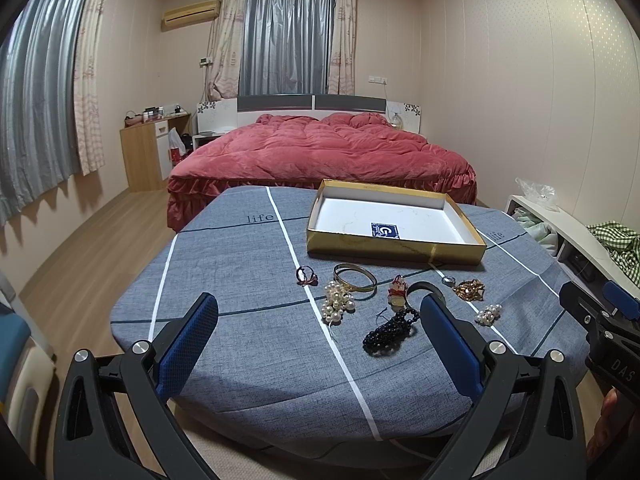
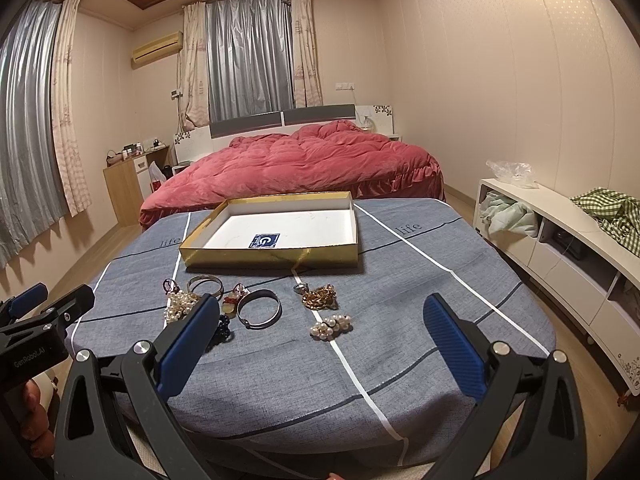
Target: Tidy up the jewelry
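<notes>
A shallow gold box with a white inside and a small blue card stands open at the far side of the grey-blue cloth; it also shows in the right wrist view. In front of it lie a gold bangle, a pearl cluster, black beads, a red charm, a gold chain, a dark bangle and a small pearl piece. My left gripper is open and empty above the near cloth. My right gripper is open and empty too.
The cloth-covered table ends close to me. A red bed lies behind it. A white low cabinet with clothes runs along the right. A wooden desk stands at the far left.
</notes>
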Demonstrator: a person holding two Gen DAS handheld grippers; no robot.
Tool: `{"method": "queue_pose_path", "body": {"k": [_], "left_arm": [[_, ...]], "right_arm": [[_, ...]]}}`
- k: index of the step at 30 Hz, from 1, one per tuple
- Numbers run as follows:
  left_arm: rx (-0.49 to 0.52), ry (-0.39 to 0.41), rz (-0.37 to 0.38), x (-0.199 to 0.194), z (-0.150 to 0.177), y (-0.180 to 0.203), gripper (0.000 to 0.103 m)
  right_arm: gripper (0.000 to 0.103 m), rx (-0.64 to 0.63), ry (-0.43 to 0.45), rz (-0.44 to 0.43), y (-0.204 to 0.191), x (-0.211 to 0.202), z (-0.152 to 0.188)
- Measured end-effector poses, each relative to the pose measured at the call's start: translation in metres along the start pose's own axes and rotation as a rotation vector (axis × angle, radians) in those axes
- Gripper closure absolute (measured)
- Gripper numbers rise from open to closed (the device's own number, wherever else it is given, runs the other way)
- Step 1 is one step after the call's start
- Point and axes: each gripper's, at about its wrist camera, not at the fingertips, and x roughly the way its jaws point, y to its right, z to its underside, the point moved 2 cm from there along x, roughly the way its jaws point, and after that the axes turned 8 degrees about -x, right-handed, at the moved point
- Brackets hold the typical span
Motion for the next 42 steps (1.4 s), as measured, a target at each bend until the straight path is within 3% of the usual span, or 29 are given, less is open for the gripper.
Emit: {"method": "queue_pose_path", "body": {"k": [42], "left_arm": [[0.003,-0.034,0.015,0.0032,0.0052,0.0,0.005]], "right_arm": [[0.103,0.007,-0.005,0.013,0.0042,-0.0048,0.0036]]}}
